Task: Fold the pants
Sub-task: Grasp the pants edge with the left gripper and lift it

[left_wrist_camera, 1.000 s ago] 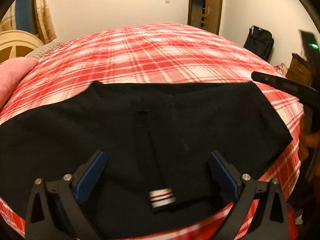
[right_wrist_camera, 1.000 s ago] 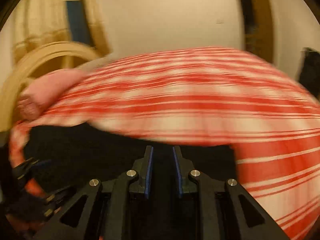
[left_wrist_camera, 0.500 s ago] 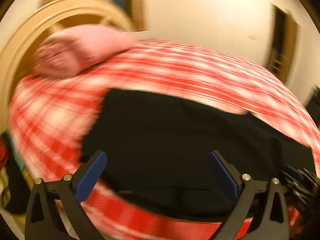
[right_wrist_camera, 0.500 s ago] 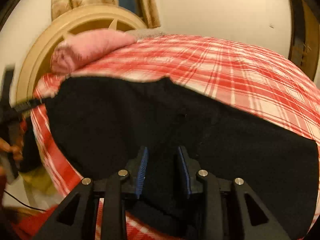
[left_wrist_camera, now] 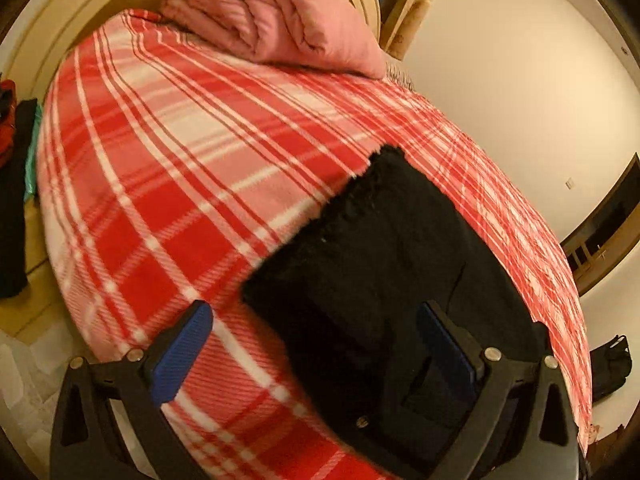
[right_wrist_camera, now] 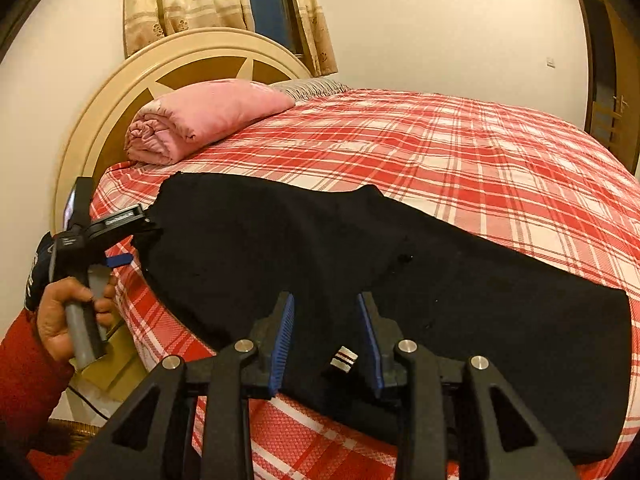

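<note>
Black pants (right_wrist_camera: 360,264) lie flat on the bed (right_wrist_camera: 500,168). Left gripper (left_wrist_camera: 316,340) has swung to their end, fingers released; right gripper (right_wrist_camera: 326,340) released, apparently regrasping next.

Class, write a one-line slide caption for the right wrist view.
Right gripper open over black pants on a red plaid bed.

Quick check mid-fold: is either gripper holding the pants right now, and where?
Neither. The left gripper gapes at the black pants' end; the right gripper stands open over the striped tag.
</note>
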Action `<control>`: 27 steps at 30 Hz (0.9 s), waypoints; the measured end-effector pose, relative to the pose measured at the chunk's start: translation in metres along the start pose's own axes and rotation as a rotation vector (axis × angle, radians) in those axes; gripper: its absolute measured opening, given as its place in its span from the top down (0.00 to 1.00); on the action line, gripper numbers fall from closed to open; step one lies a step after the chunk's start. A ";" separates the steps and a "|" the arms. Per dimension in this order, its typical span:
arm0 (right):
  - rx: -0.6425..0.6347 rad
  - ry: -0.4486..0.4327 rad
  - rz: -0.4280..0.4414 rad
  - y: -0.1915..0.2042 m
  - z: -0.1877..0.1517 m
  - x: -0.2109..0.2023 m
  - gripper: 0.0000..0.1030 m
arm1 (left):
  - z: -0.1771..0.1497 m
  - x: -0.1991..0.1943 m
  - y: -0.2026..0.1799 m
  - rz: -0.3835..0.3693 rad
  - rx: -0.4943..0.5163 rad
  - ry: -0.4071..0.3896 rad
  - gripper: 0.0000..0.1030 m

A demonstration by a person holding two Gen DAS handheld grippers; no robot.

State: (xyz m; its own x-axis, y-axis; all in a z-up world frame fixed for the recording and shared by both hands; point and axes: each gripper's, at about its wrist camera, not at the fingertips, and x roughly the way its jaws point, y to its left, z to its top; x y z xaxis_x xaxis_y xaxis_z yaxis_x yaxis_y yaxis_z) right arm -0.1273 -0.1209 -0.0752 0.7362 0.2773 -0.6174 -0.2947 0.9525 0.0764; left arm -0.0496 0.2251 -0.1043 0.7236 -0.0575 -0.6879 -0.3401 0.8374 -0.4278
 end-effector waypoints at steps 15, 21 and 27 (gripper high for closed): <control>0.143 -0.013 -0.034 -0.031 0.000 -0.006 0.67 | 0.003 0.001 -0.004 -0.004 -0.001 -0.035 0.50; 0.278 -0.024 -0.061 -0.065 -0.006 -0.014 0.67 | 0.007 -0.009 -0.010 -0.049 0.018 -0.039 0.65; 0.348 -0.048 -0.111 -0.089 -0.012 -0.025 0.67 | 0.013 -0.032 -0.039 -0.062 0.115 -0.087 0.70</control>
State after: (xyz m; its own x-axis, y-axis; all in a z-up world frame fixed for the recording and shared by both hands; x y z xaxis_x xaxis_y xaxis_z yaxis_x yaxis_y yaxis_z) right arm -0.1268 -0.2142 -0.0759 0.7824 0.1677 -0.5997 0.0072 0.9606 0.2780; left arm -0.0521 0.2013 -0.0578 0.7918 -0.0680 -0.6070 -0.2260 0.8906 -0.3946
